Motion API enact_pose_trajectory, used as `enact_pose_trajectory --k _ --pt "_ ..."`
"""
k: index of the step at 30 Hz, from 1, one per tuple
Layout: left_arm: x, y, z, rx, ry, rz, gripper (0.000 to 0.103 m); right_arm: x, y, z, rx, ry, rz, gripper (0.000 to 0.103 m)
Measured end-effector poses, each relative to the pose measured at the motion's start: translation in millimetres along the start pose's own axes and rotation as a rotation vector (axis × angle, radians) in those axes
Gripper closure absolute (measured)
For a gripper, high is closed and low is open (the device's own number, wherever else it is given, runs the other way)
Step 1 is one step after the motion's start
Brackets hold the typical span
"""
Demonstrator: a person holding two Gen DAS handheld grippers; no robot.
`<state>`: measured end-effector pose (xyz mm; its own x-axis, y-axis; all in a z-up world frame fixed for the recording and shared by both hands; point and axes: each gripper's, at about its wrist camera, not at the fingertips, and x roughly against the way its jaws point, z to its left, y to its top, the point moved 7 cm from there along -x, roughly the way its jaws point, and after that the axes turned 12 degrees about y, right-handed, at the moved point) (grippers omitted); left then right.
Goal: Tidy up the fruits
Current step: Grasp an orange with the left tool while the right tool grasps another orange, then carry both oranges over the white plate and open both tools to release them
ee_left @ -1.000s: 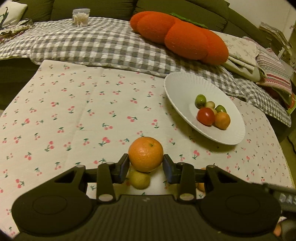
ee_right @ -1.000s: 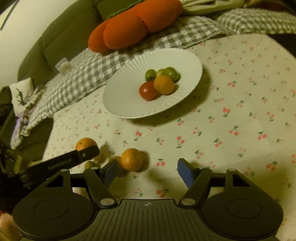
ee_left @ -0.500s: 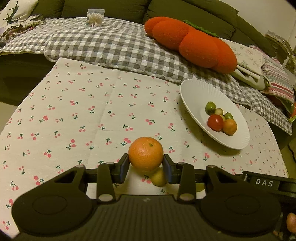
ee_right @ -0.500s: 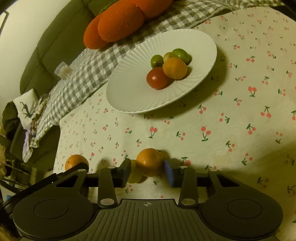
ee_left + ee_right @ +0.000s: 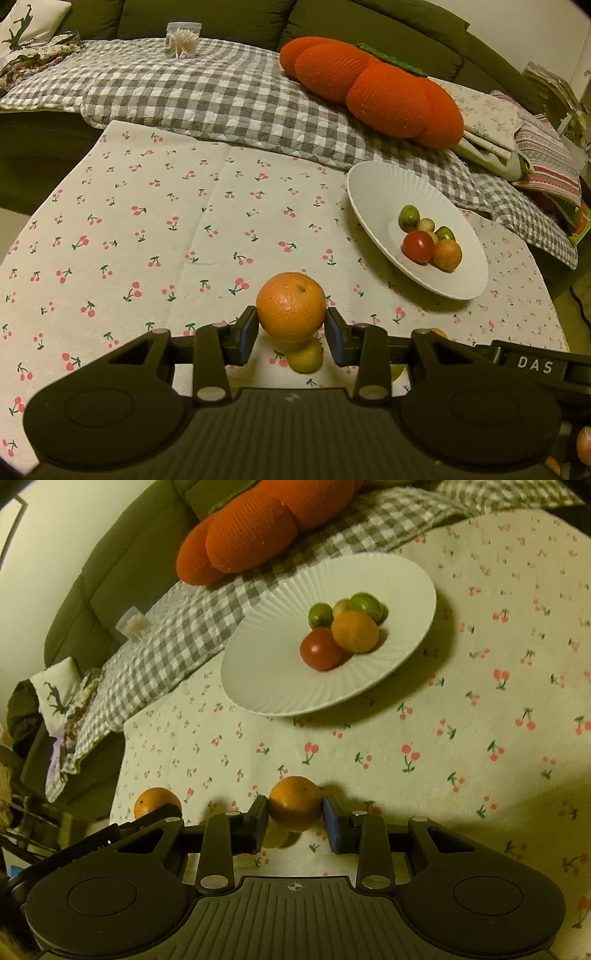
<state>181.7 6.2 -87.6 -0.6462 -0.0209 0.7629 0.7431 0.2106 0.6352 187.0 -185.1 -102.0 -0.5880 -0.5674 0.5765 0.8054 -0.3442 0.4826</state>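
Observation:
My left gripper (image 5: 291,334) is shut on a large orange (image 5: 291,305) and holds it above the cherry-print cloth. A small yellow fruit (image 5: 306,357) lies on the cloth below it. My right gripper (image 5: 294,819) is shut on a second orange (image 5: 294,802), with a yellowish fruit (image 5: 275,837) under it. The left gripper's orange also shows at the left of the right wrist view (image 5: 157,802). A white ribbed plate (image 5: 373,188) (image 5: 266,686) holds a red tomato (image 5: 320,649), an orange fruit (image 5: 355,631) and several small green fruits (image 5: 320,614).
An orange plush cushion (image 5: 369,88) lies on the grey checked blanket (image 5: 207,92) behind the table. A clear box of cotton swabs (image 5: 182,40) stands at the back. Folded cloths (image 5: 535,147) lie at the right. The table edge drops off at the left.
My right gripper has lifted its orange slightly and moved toward the plate. My left gripper holds its orange and has shifted a little, with the plate now nearer.

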Motion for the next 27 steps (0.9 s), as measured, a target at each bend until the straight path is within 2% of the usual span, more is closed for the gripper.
enact_pose_trajectory --k 13,27 --pt "16 8 -15 -0.032 -0.01 -0.052 0.066 24 12 12 0.086 -0.009 -0.061 0.072" --pt "23 12 -35 -0.06 -0.035 -0.075 0.066 46 27 18 0.142 -0.013 -0.128 0.072"
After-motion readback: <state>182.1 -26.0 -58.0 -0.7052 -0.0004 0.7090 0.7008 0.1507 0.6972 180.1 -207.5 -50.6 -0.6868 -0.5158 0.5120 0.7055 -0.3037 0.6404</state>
